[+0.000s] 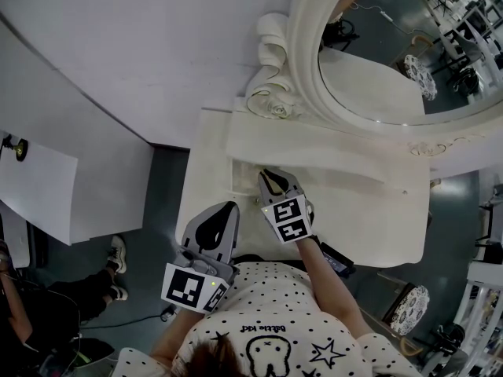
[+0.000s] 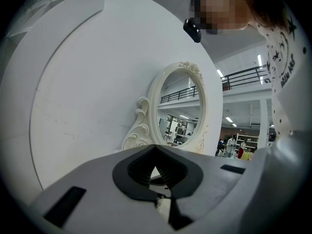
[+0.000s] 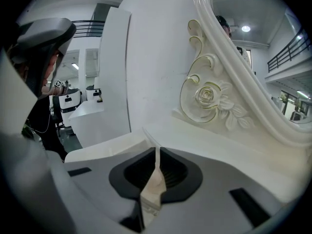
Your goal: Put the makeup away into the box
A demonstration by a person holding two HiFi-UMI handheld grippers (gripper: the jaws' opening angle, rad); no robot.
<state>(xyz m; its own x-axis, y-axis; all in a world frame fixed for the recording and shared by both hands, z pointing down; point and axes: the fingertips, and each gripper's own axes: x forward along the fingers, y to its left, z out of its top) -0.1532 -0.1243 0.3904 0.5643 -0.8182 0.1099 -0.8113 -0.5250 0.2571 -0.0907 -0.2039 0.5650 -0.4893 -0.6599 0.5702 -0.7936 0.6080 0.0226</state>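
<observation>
Against the white wall (image 1: pixel 157 45) stands a cream dressing table, and its worktop (image 1: pixel 369 218) fills the middle of the head view. Upon it rises an oval mirror (image 1: pixel 385 61) in a carved frame, with a rose scroll (image 3: pixel 209 99) at the frame's foot. Below the mirror we see a raised ledge (image 1: pixel 314 144) running along the back of the worktop.

We hold the right gripper (image 1: pixel 273 181) tilted downward at the front left end of that ledge. Its fingers are pinched nearly together on a thin cream panel (image 3: pixel 152 186) that stands on edge between them. Whether that panel is part of the box, we cannot tell.

We hold the left gripper (image 1: pixel 229 209) just beside the right one, over the worktop's near left corner. It is roughly level and aimed toward the mirror, its fingers brought together with nothing between them.
</observation>
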